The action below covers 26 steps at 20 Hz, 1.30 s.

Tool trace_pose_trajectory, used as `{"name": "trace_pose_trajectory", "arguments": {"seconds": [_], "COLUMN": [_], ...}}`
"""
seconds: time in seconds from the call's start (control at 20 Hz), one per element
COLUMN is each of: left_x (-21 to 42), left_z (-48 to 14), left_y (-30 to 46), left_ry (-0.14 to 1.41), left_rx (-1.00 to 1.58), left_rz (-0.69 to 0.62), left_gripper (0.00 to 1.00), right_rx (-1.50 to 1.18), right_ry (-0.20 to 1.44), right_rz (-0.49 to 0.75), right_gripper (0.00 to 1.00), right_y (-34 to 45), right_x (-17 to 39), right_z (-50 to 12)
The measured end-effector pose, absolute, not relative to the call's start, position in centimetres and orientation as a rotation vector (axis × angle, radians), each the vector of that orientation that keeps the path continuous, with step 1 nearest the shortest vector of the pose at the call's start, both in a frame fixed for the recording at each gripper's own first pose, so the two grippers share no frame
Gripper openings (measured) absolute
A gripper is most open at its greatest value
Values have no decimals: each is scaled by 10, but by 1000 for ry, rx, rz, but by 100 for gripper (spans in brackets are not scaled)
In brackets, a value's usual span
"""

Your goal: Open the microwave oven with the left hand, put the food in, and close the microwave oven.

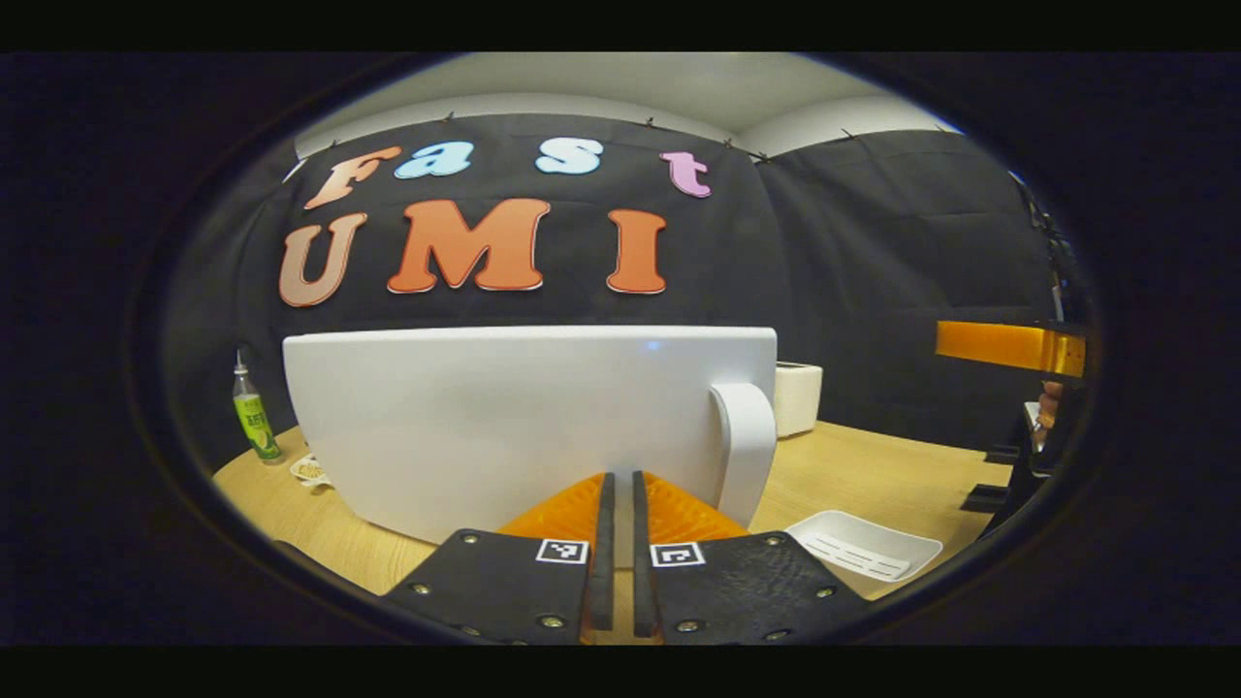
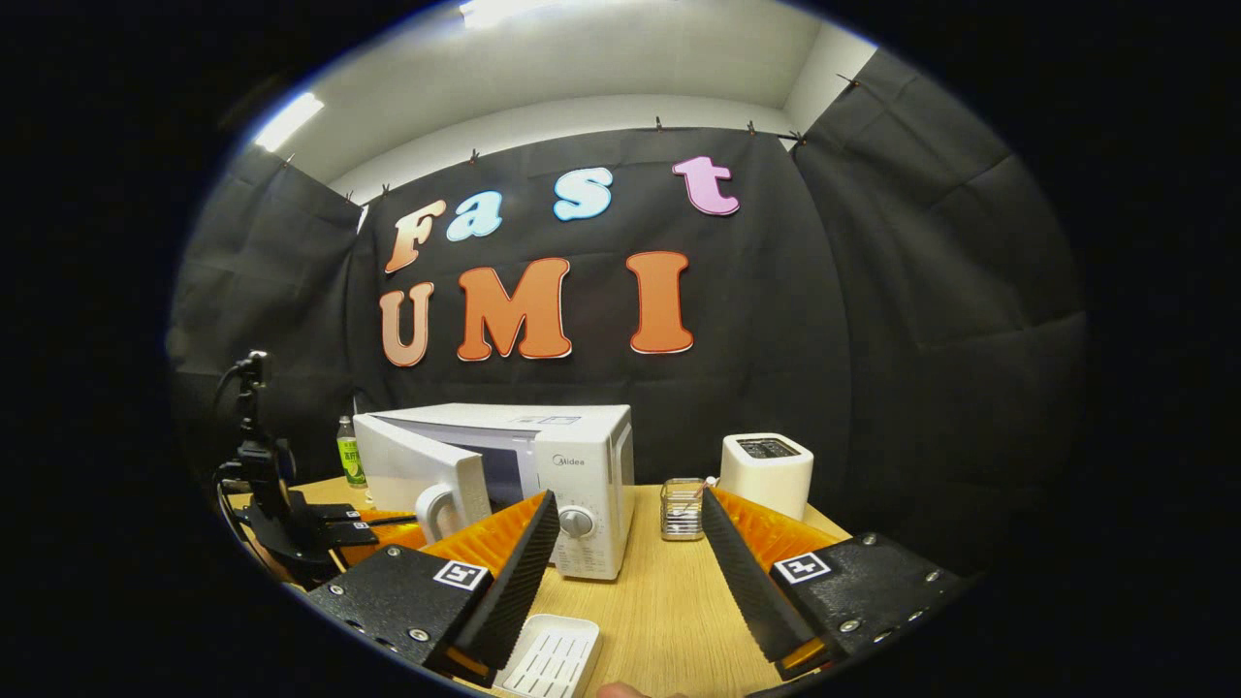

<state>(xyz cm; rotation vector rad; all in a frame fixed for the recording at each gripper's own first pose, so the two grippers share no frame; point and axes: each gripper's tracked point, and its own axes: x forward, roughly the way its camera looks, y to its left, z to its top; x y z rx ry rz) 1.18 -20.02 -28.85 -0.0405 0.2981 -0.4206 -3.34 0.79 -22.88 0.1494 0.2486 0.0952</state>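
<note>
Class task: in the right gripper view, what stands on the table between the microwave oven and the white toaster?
A small clear holder stands between the microwave oven and the toaster, on the wooden table, in the right gripper view.

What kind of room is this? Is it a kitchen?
Probably not a real kitchen, more a test booth set up like one: black cloth wall, a wooden table with a microwave oven, its door ajar, and a toaster.
</note>
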Motion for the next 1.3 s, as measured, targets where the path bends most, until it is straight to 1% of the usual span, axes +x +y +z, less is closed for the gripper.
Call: {"name": "trace_pose_trajectory", "arguments": {"seconds": [0.25,0.45,0.55,0.6,0.65,0.95,1.0,1.05,1.2,1.25,1.3], "left_x": [44,67,75,75,77,82,84,82,82,82,81], "left_z": [-306,-316,-325,-325,-323,-325,-334,-326,-322,-315,-306], "left_y": [-211,-216,-219,-224,-226,-235,-233,-236,-234,-228,-225], "left_ry": [321,332,362,361,358,328,364,340,333,320,307], "left_rx": [-30,-23,-42,-50,-43,-4,-1,-14,6,14,4], "left_rz": [-376,-342,-334,-341,-342,-331,-326,-328,-330,-317,-325], "left_gripper": [8,10,10,3,0,1,7,1,1,0,1], "right_rx": [139,144,137,135,135,159,160,159,153,152,149], "right_ry": [255,280,286,285,287,294,297,294,290,292,288], "right_rz": [78,69,57,55,51,49,49,51,52,50,47], "right_gripper": [92,92,92,92,92,92,92,92,92,92,92], "right_y": [-3,-7,-11,-12,-13,-9,-8,-7,-6,-6,-7], "right_x": [-40,-43,-46,-47,-46,-45,-46,-47,-49,-48,-48], "right_z": [-233,-244,-248,-248,-248,-247,-246,-244,-239,-238,-235]}}
